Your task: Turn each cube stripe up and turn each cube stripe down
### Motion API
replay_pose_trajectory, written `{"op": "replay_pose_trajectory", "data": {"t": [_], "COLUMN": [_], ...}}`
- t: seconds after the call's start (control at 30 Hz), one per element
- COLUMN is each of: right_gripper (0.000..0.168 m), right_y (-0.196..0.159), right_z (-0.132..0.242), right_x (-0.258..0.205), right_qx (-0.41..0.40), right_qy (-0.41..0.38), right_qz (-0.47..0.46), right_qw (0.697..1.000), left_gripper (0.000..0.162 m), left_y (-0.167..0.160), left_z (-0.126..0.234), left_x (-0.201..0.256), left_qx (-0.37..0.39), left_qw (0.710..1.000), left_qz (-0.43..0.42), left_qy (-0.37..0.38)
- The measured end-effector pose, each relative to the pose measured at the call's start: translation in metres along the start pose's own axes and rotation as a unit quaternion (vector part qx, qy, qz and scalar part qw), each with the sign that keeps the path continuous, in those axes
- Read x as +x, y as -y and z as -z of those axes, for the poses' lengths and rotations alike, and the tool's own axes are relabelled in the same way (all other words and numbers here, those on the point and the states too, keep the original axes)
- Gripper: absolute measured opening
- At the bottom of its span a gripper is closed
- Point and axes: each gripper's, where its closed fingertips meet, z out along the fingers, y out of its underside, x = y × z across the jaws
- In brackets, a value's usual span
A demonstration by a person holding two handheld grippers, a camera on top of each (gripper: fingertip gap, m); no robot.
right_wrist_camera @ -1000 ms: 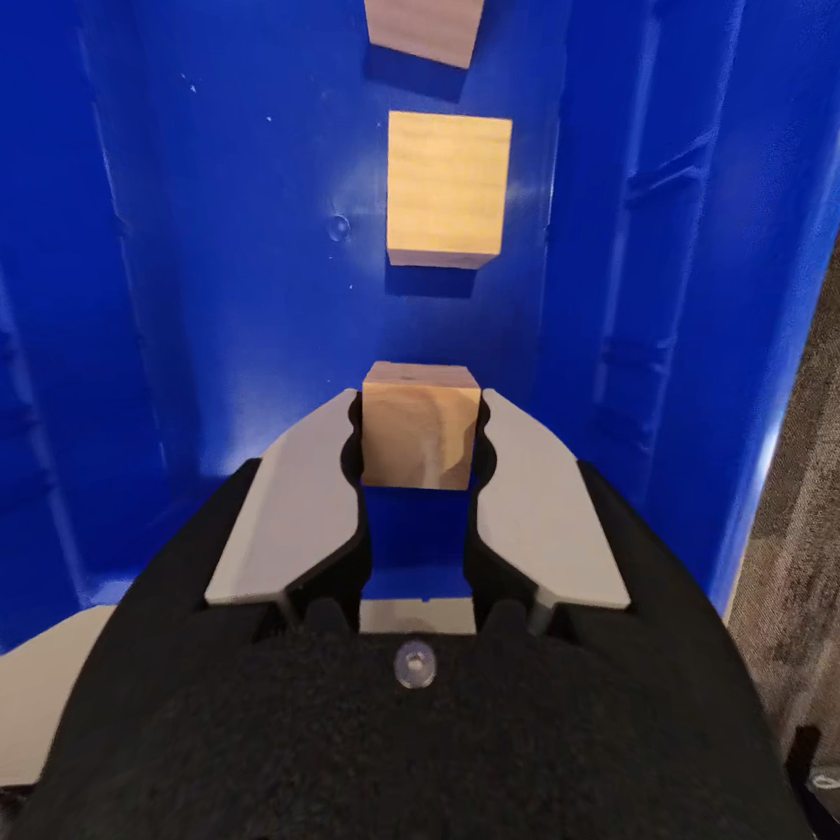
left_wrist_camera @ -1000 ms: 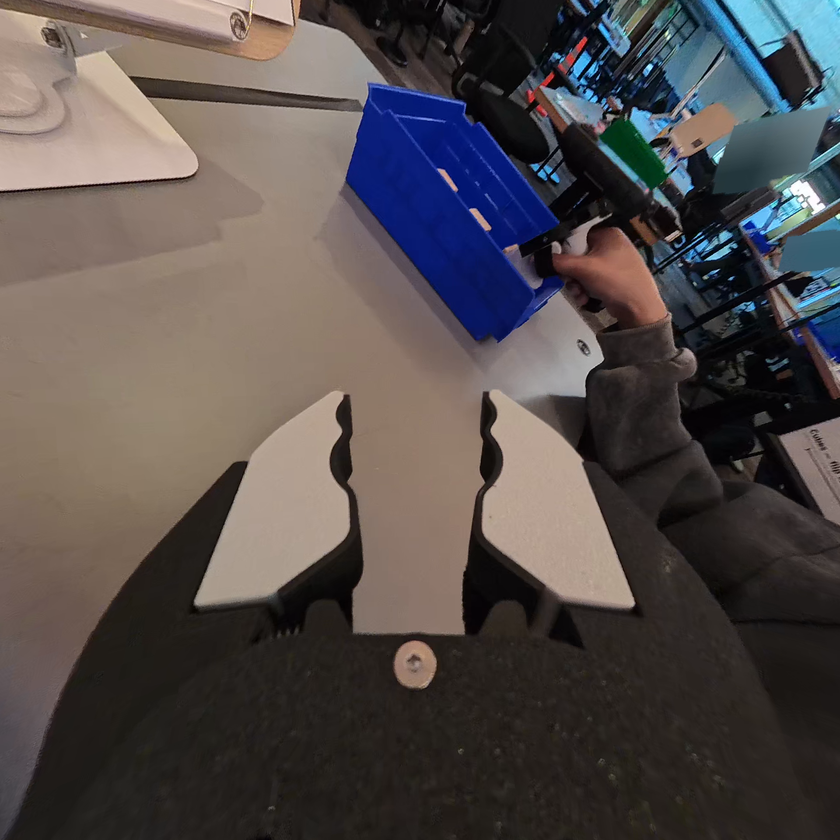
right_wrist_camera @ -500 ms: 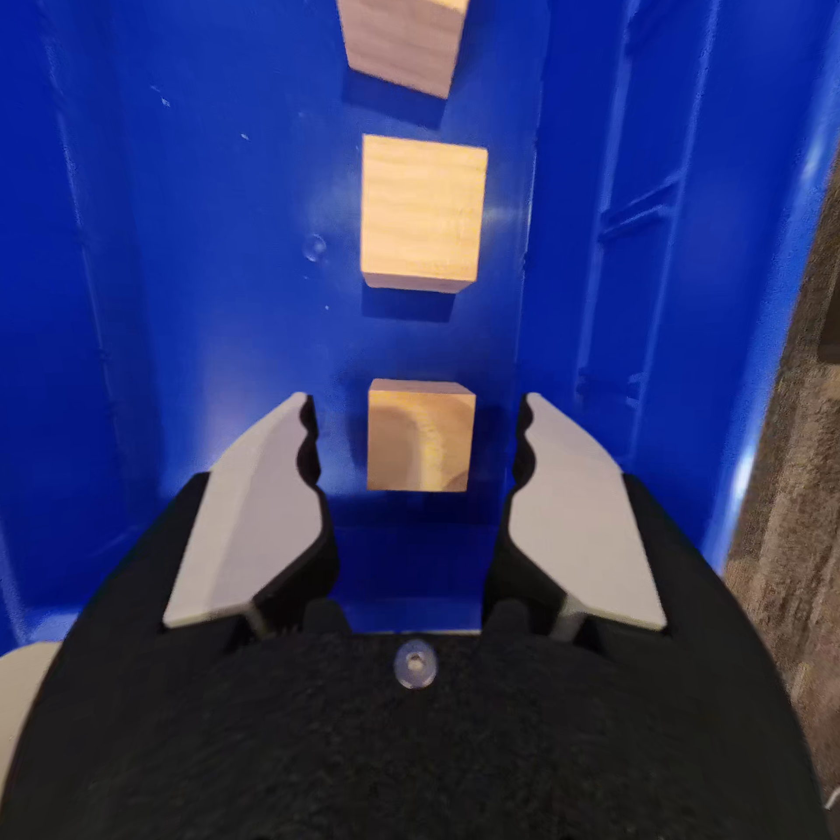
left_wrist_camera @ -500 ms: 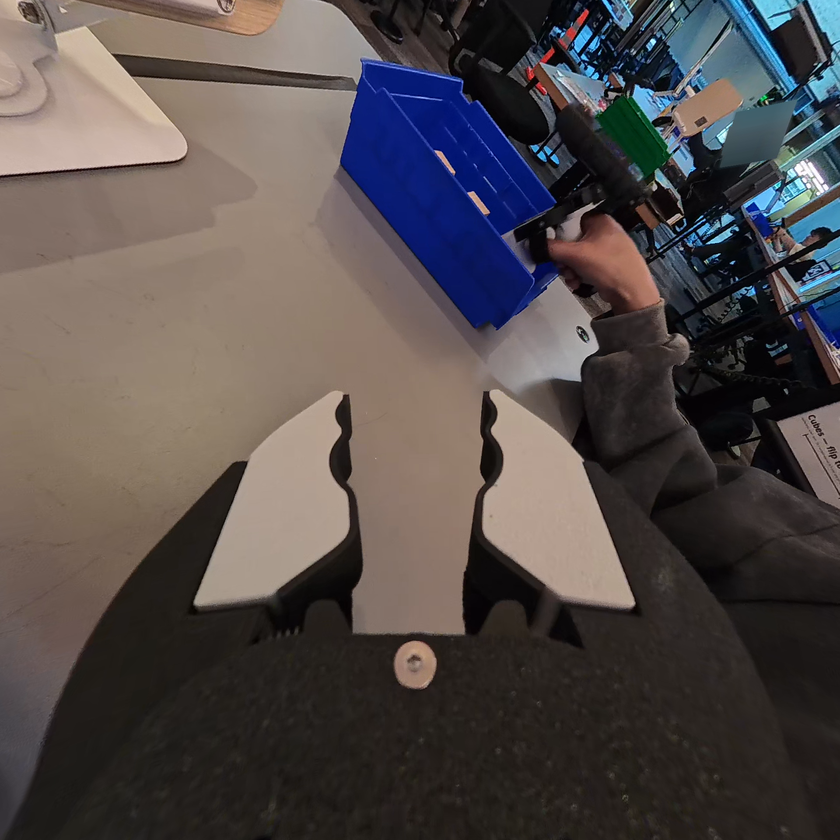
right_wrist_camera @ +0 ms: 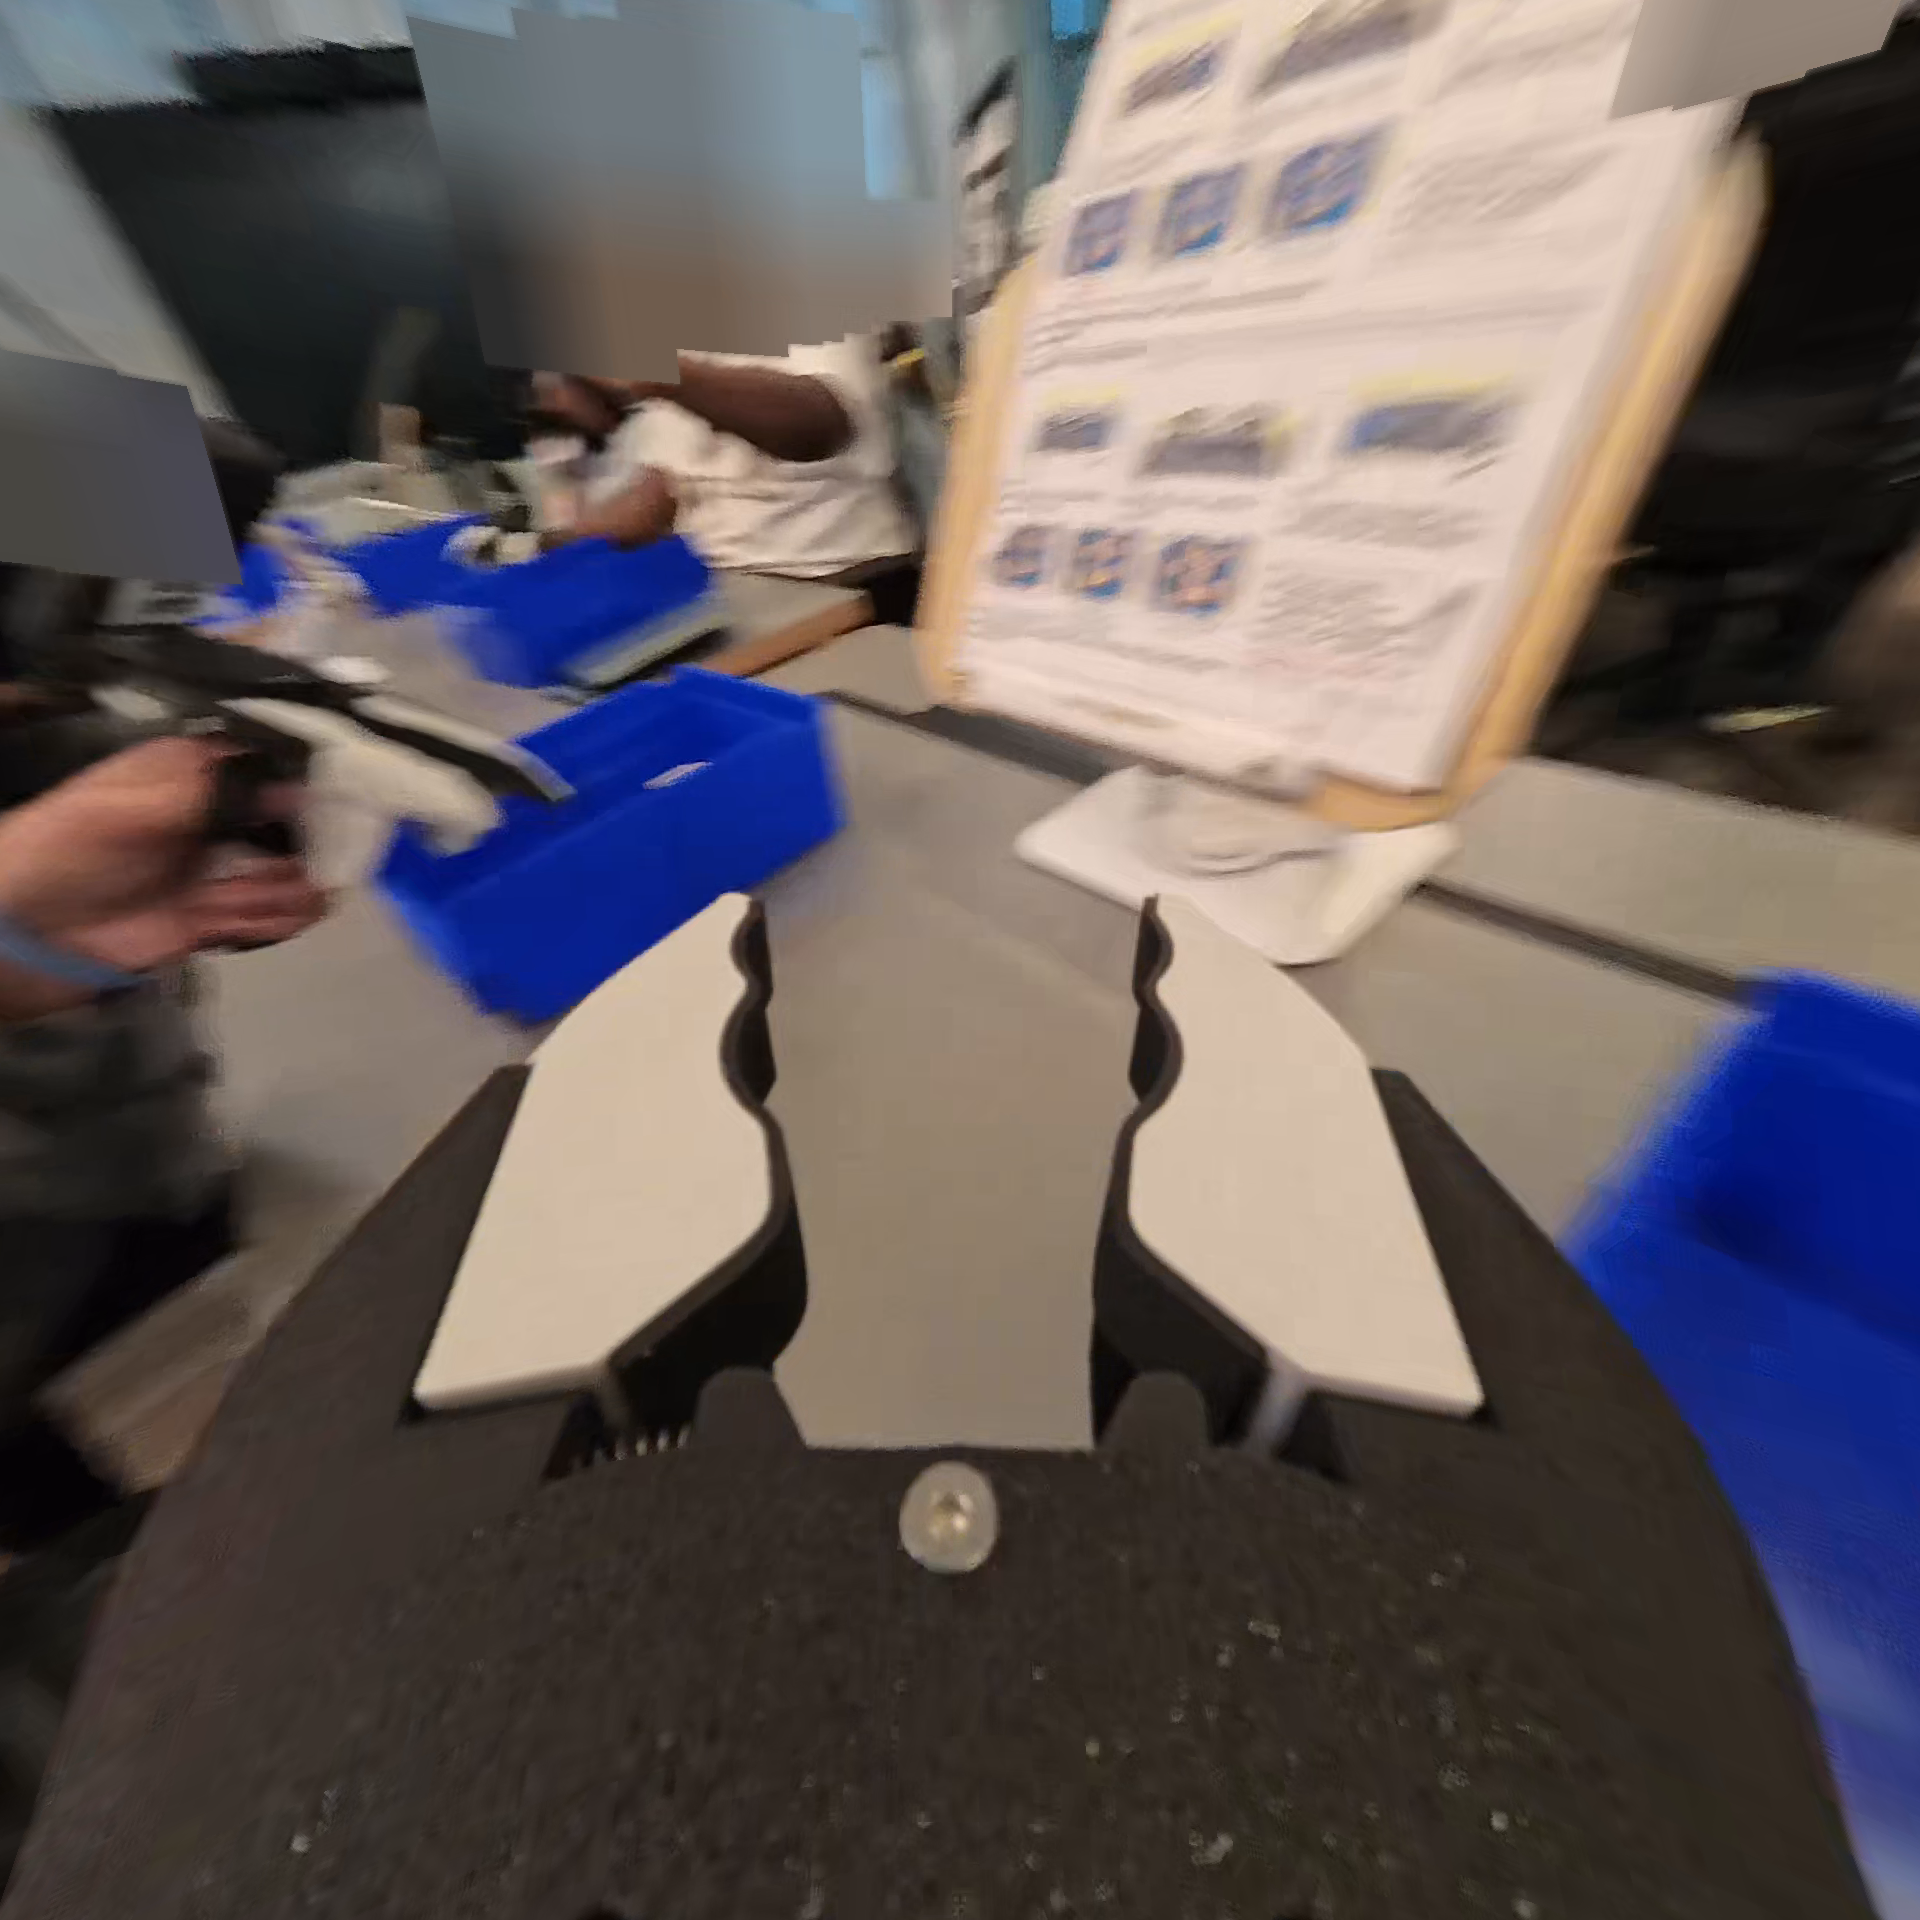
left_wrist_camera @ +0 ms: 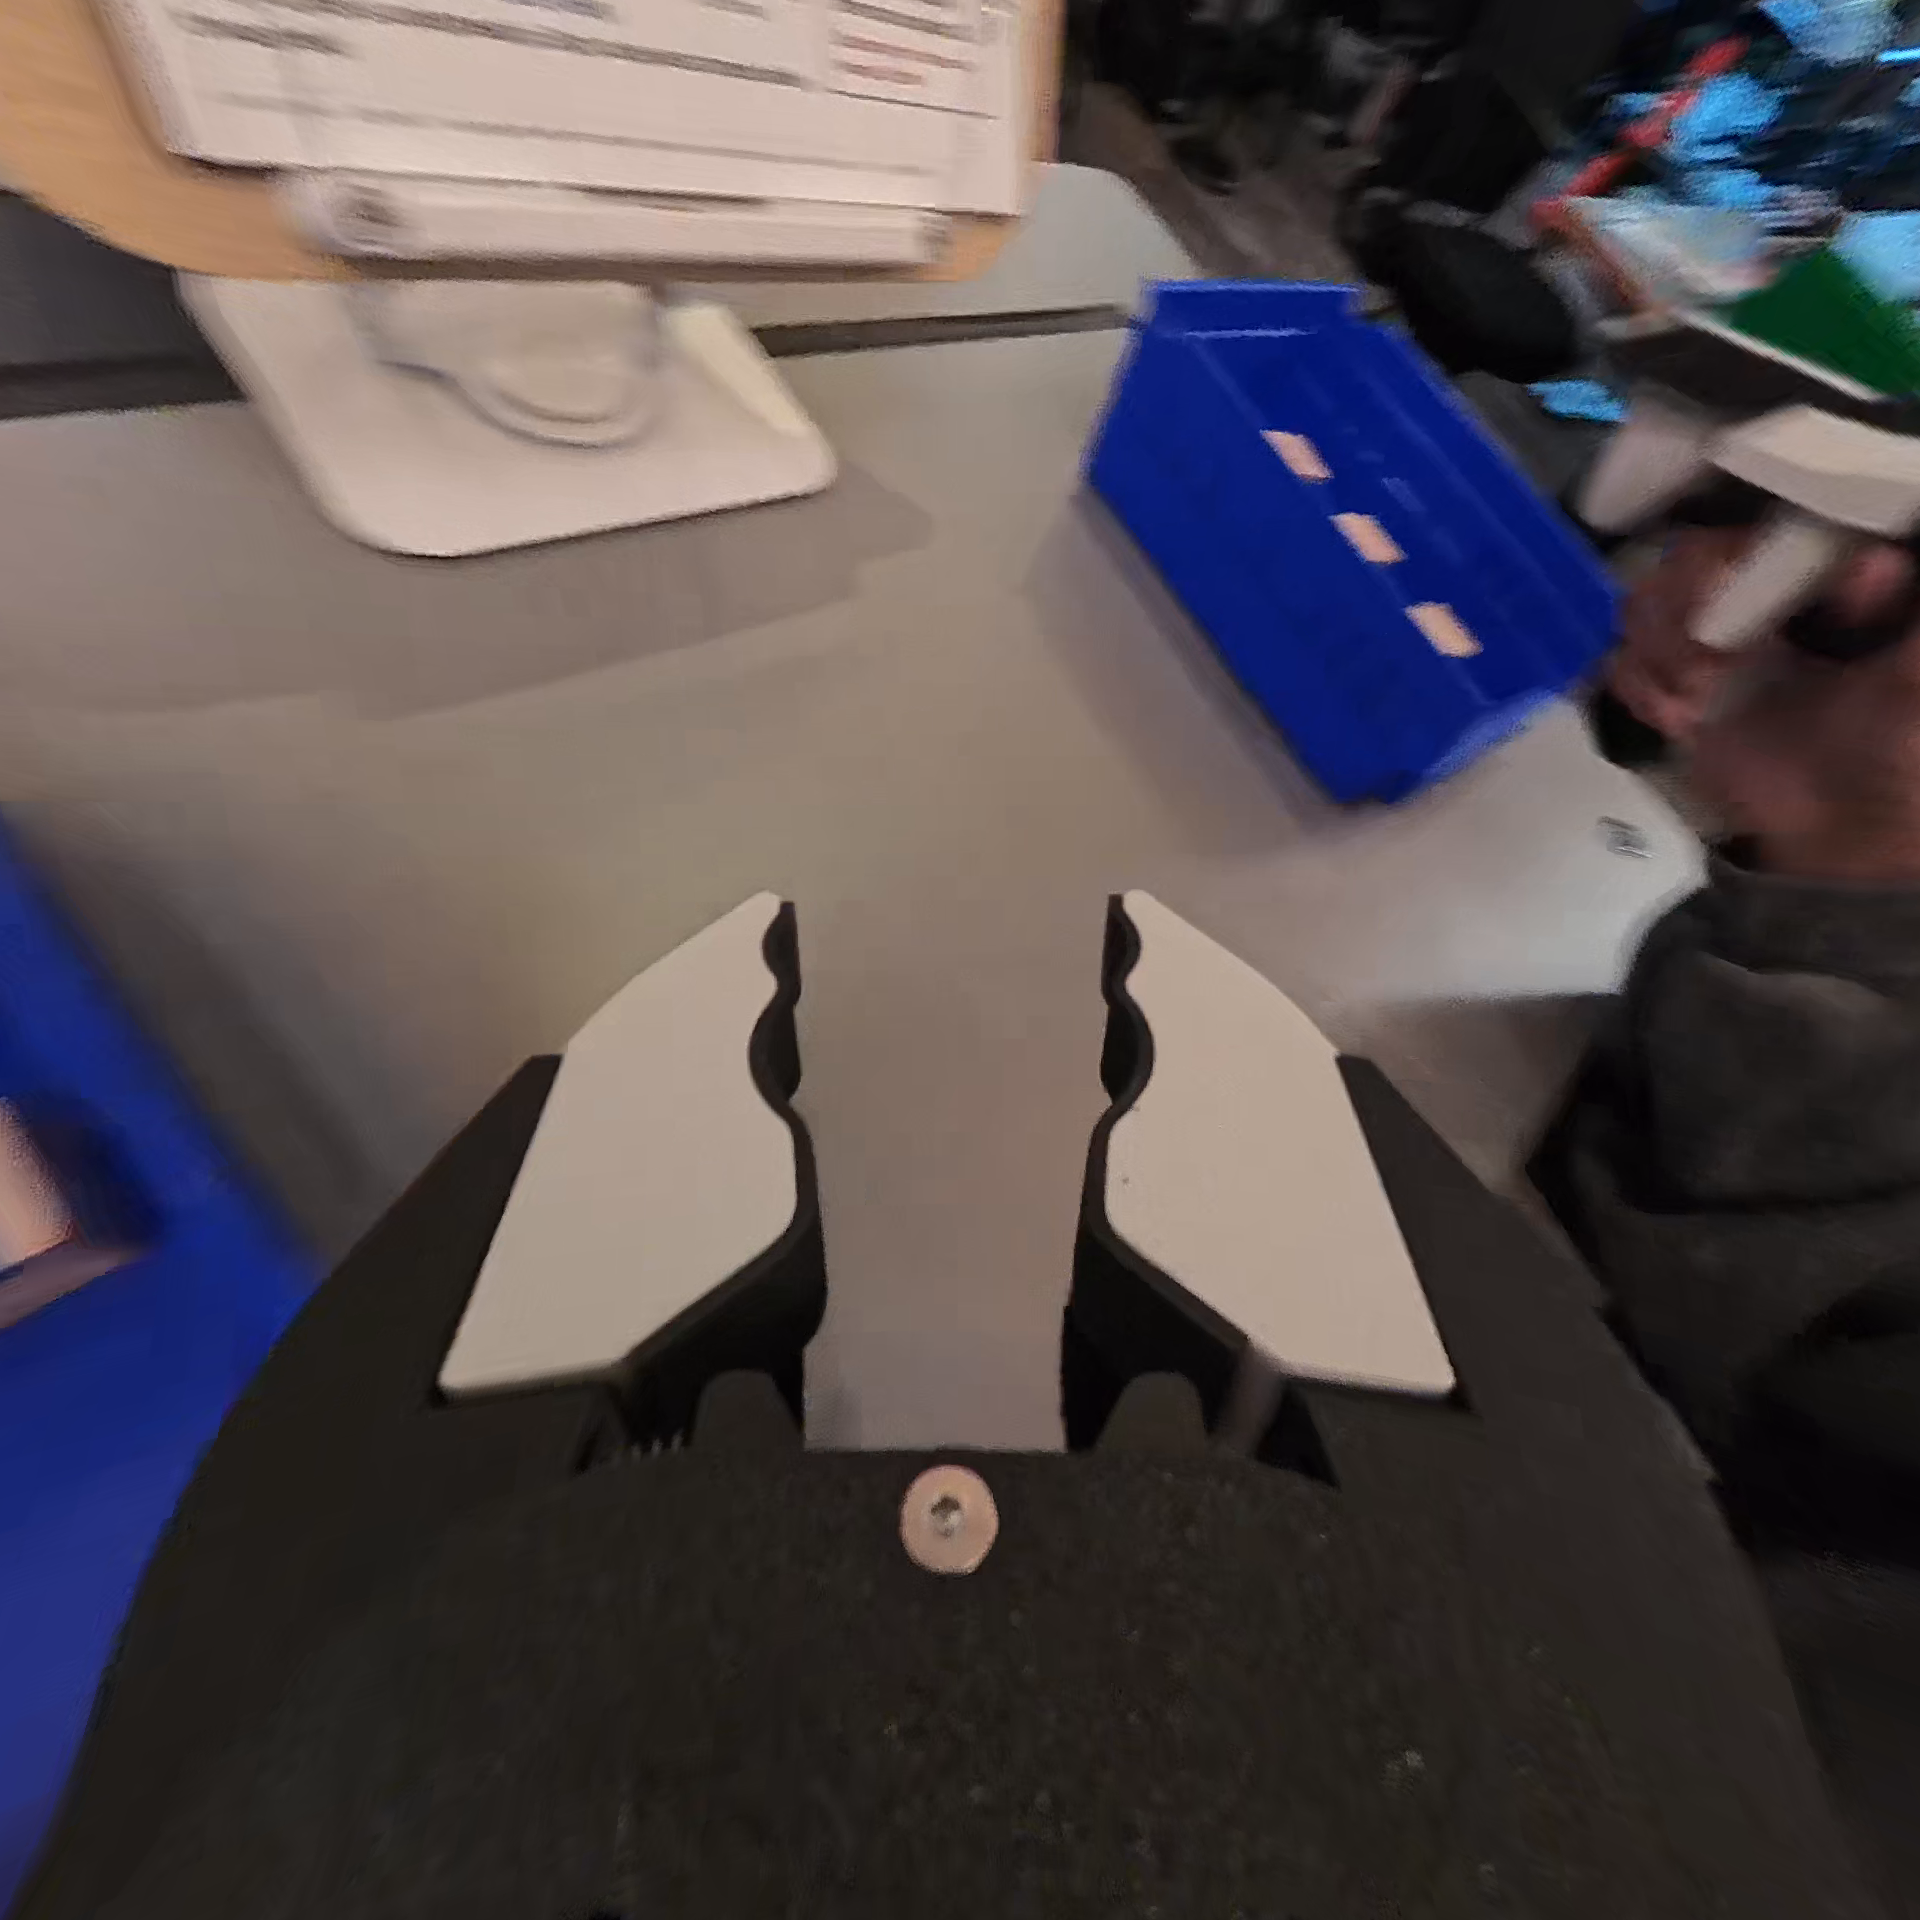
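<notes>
1. Left tongs [left_wrist_camera: 948, 914] stand parted with nothing between the pale fingers [left_wrist_camera: 644, 1164]; only bare grey worktop [left_wrist_camera: 520, 790] shows in the gap.
2. Right tongs [right_wrist_camera: 948, 914] are likewise spread and empty over the same worktop; in the left wrist view they appear blurred at the right edge [left_wrist_camera: 1704, 520], held by a hand [left_wrist_camera: 1787, 727] just past the blue bin's near end.
3. Beyond the left tongs, to the right, sits the blue bin [left_wrist_camera: 1288, 665]; three wooden cubes lie in a row on its floor, the near cube [left_wrist_camera: 1444, 630], the middle cube [left_wrist_camera: 1369, 537] and the far cube [left_wrist_camera: 1295, 455], spaced apart; blur hides whether any stripe faces up.
4. At the left edge of the left wrist view is a second blue bin [left_wrist_camera: 94, 1195]; the right wrist view shows it on the left [right_wrist_camera: 623, 842], with the left tongs' tips [right_wrist_camera: 457, 784] over its near end.
5. Farther back stands a white stand [left_wrist_camera: 520, 457] carrying a wooden board with printed sheets [right_wrist_camera: 1320, 416].
6. Farthest off, more blue bins [right_wrist_camera: 561, 592] and seated people, all blurred.
</notes>
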Motion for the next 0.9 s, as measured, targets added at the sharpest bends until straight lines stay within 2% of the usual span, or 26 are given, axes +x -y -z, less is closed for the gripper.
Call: {"op": "replay_pose_trajectory", "data": {"t": [0.07,0.13,0.23,0.4,0.6,0.73,0.8,0.9], "right_gripper": [0.068,0.069,0.068,0.065,0.063,0.062,0.062,0.061], "right_y": [-0.019,-0.042,-0.07,-0.09,-0.109,-0.113,-0.112,-0.111], "right_z": [-0.028,-0.05,-0.07,-0.083,-0.088,-0.085,-0.084,-0.082], "right_x": [-0.027,-0.044,-0.062,-0.08,-0.096,-0.097,-0.097,-0.096], "right_qx": [-0.017,-0.054,-0.105,-0.132,-0.158,-0.167,-0.167,-0.168], "right_qy": [0.065,0.091,0.104,0.12,0.144,0.146,0.147,0.146], "right_qz": [-0.035,-0.034,-0.006,-0.006,-0.021,-0.019,-0.02,-0.017], "right_qw": [0.997,0.994,0.989,0.984,0.977,0.975,0.975,0.975], "left_gripper": [0.055,0.056,0.057,0.062,0.065,0.059,0.047,0.044], "left_y": [0.005,0.005,-0.014,-0.053,-0.081,-0.09,-0.09,-0.093], "left_z": [0.022,0.047,0.069,0.054,0.005,-0.004,-0.004,0.001], "left_x": [-0.047,-0.1,-0.164,-0.216,-0.223,-0.237,-0.24,-0.241], "left_qx": [0.017,0.026,0.003,-0.081,-0.159,-0.181,-0.176,-0.186], "left_qw": [0.995,0.977,0.952,0.938,0.935,0.921,0.922,0.919], "left_qz": [0.002,0.015,0.056,0.116,0.121,0.117,0.124,0.127], "left_qy": [0.102,0.21,0.301,0.317,0.293,0.324,0.322,0.323]}}
